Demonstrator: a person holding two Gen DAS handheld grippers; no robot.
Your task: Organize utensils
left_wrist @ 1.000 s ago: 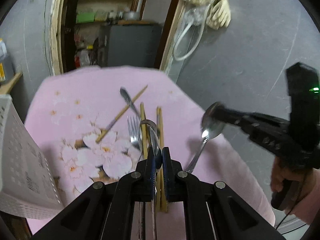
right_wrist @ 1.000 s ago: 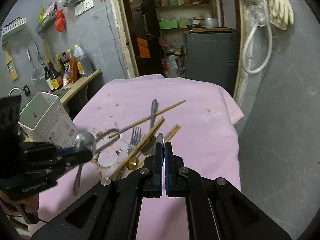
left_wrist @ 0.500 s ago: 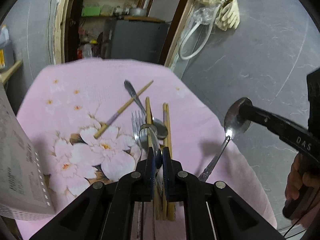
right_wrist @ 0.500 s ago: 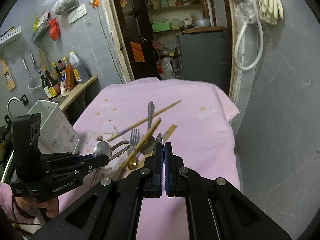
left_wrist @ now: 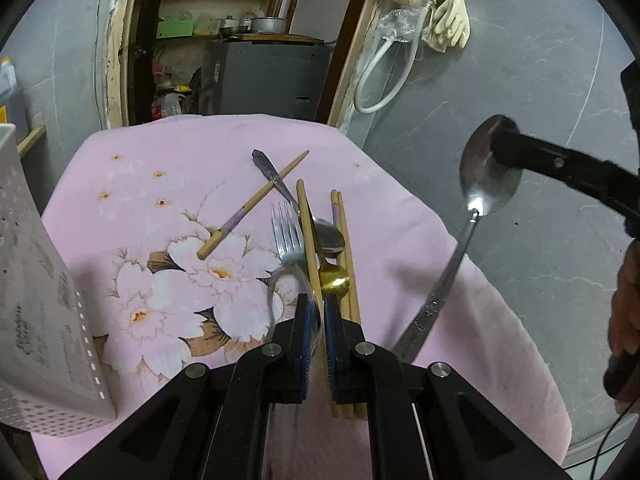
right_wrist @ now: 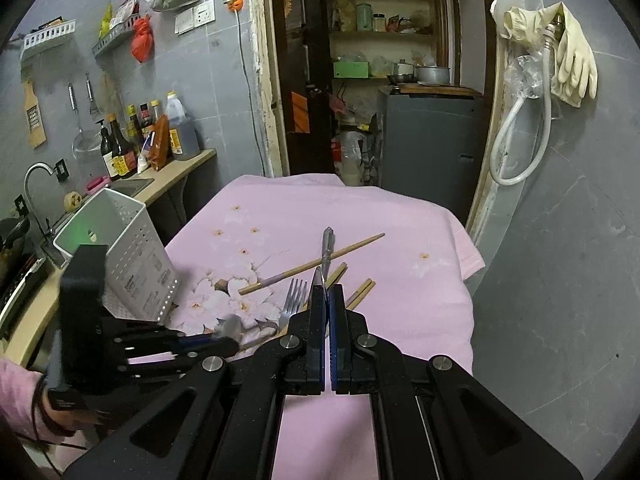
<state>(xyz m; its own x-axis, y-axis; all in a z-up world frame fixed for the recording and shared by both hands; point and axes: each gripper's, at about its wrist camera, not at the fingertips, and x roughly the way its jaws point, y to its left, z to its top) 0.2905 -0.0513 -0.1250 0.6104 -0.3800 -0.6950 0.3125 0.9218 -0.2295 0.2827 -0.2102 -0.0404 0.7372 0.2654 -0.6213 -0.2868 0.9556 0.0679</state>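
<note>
Right claw [left_wrist: 500, 148] pinches a steel spoon [left_wrist: 486, 184] by its bowl above the tabletop [left_wrist: 400, 208]; left claw [left_wrist: 316, 320] pinches a blurred metal utensil [left_wrist: 280, 280]

A home kitchen: sink faucet [right_wrist: 34, 184], sauce bottles [right_wrist: 120, 146], pantry shelves [right_wrist: 380, 32].

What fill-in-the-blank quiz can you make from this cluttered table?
1. The right gripper pinches a silver spoon by its ____, with the handle hanging down.
2. The tablecloth is ____ with white flowers.
3. Just right of the fork, beside the paired chopsticks, lies a spoon bowl coloured ____.
4. The perforated utensil holder is coloured ____.

Missing words: bowl; pink; gold; white.
</note>
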